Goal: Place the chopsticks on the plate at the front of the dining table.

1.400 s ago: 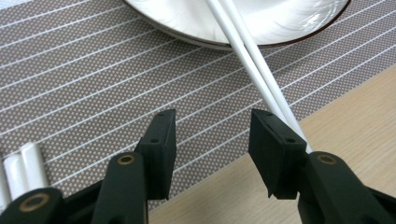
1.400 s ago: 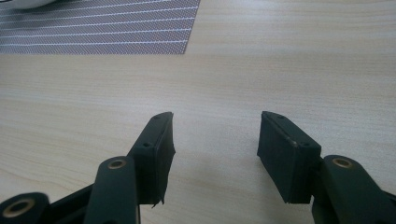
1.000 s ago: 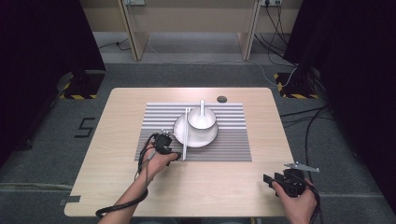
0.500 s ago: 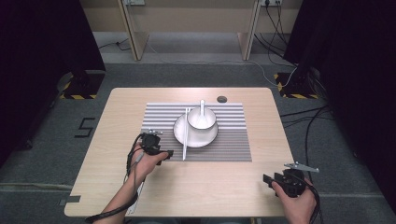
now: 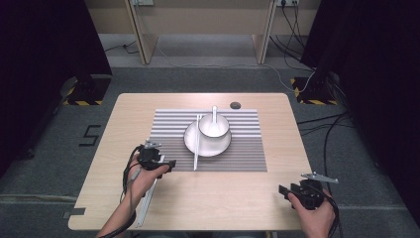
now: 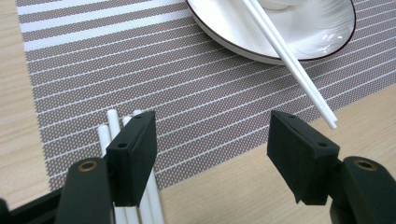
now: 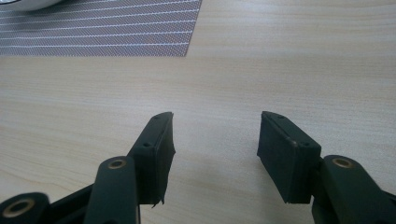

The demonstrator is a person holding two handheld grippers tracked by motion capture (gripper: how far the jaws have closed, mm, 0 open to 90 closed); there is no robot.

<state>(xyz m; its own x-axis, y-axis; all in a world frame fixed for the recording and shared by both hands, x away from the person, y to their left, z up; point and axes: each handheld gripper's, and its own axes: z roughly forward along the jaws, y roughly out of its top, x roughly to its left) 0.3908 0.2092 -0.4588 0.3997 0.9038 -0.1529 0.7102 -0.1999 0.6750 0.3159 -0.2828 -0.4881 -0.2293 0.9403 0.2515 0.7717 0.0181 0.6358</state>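
A white plate (image 5: 224, 146) on a grey striped placemat (image 5: 242, 156) carries a white bowl (image 5: 218, 129) with a spoon (image 5: 214, 112) in it. A pair of white chopsticks (image 5: 196, 146) leans on the plate's left rim, tips towards the front. My left gripper (image 5: 168, 164) hovers open at the mat's front left corner. In the left gripper view its jaws (image 6: 212, 135) stand wide apart over the mat, and several white sticks (image 6: 112, 123) lie by the left jaw. The chopsticks (image 6: 299, 74) and the plate (image 6: 243, 37) are ahead. My right gripper (image 5: 292, 192) is open at the front right.
The white sticks (image 5: 146, 202) reach from under the left hand to the table's front edge. A small dark round thing (image 5: 235, 104) sits behind the mat. In the right gripper view the open jaws (image 7: 215, 135) hang over bare wood, with the mat's corner (image 7: 140, 32) ahead.
My left gripper has drawn back to the left and a little nearer, away from the chopsticks' tips. The right gripper has stayed put.
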